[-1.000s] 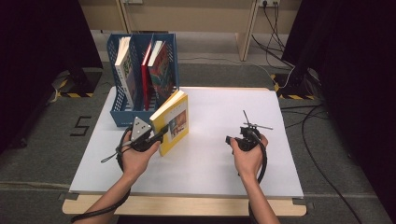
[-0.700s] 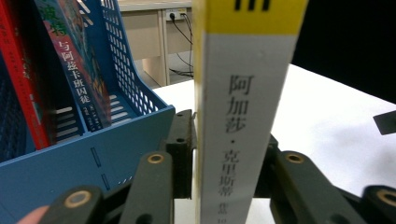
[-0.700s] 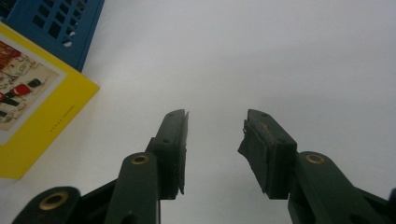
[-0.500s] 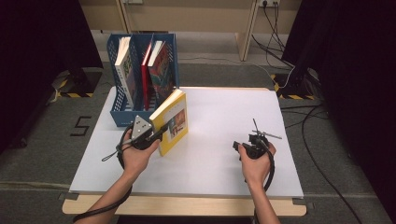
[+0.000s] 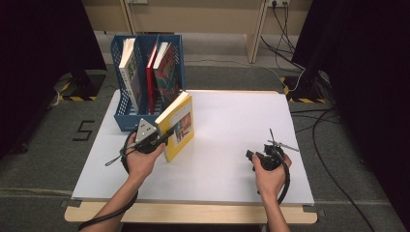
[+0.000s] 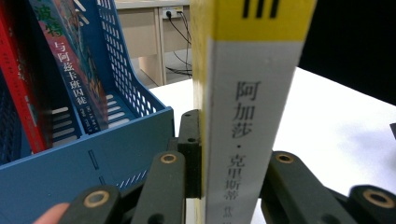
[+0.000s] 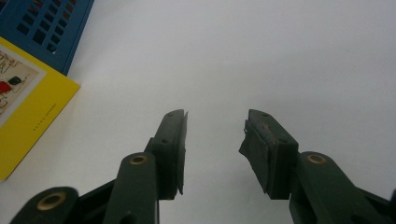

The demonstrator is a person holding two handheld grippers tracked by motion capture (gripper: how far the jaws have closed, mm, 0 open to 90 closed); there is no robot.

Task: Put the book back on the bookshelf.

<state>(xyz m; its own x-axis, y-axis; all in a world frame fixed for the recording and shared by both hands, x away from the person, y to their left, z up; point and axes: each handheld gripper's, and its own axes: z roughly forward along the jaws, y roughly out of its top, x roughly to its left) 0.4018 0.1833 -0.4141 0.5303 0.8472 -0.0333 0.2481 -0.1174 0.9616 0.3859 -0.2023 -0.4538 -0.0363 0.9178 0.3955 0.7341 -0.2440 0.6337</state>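
Note:
A yellow book (image 5: 180, 124) stands tilted on its lower edge on the white table (image 5: 232, 116), just in front of the blue file rack (image 5: 126, 123). My left gripper (image 5: 166, 135) is shut on it from the spine side. The jaws have just been closing, and the white and yellow spine (image 6: 238, 130) sits between them, with the pads against the covers. My right gripper (image 5: 279, 141) is near the table's front right, open, with nothing between its fingers. In the right gripper view the right gripper (image 7: 215, 140) points over bare table, and the book's corner (image 7: 28, 102) lies far left.
The blue rack (image 6: 93, 158) holds a white book (image 5: 128, 67), a red book (image 5: 152, 60) and a colourful one (image 5: 168, 67), all upright. Cables (image 5: 333, 125) run over the floor to the right. The table's middle and right are bare white surface.
My right gripper has moved to the right and nearer the table's front edge, a little lower. The left hand and the yellow book have stayed where they were.

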